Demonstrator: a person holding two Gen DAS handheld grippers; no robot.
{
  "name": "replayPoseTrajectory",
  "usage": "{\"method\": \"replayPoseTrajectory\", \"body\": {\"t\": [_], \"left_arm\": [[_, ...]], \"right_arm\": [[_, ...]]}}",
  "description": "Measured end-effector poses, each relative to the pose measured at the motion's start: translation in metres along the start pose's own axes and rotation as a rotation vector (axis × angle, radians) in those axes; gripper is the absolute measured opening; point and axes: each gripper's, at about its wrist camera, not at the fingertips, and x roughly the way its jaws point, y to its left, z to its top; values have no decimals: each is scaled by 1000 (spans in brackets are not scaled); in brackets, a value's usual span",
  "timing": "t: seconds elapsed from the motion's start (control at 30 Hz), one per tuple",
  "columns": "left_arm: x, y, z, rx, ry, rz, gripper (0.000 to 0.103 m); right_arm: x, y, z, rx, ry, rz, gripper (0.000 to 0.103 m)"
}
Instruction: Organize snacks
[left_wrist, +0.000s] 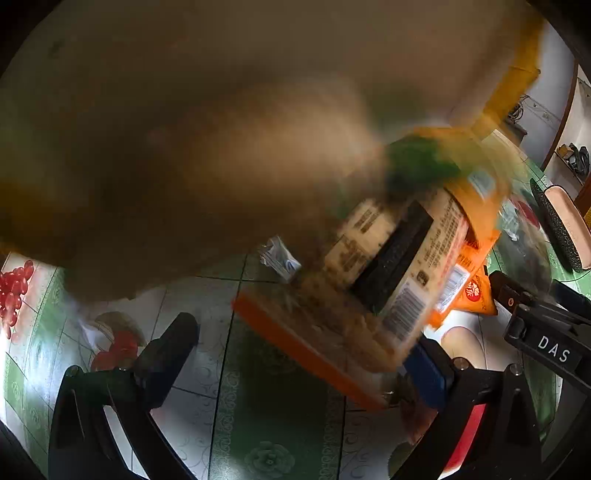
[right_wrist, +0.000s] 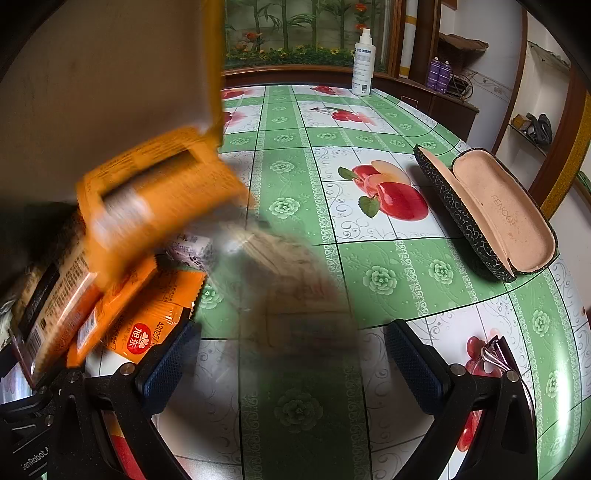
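Snack packets (right_wrist: 122, 295) piled left of right gripper (right_wrist: 291, 369), jaws open, left gripper (left_wrist: 295, 365) open too.

Snack packets (left_wrist: 402, 258), left view: motion-smeared, print illegible. Brown mass (left_wrist: 184, 147) over my upper field: unidentifiable blur hiding the surface beyond. Right view: orange packet (right_wrist: 155, 195) streaked; tan smear (right_wrist: 295, 288) between my fingers, unidentifiable. Glasses (right_wrist: 495, 358) half hidden behind my gripper's finger.

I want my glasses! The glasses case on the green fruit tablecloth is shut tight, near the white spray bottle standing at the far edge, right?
Not quite: the glasses case lies open, its pink lining showing in the right wrist view. The white spray bottle does stand at the far edge.
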Motion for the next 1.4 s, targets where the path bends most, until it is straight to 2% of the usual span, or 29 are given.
{"method": "replayPoseTrajectory", "body": {"t": [1.4], "left_arm": [[2, 1, -3, 1, 0, 0, 103]], "right_arm": [[0, -4, -1, 4, 0, 4, 102]]}}
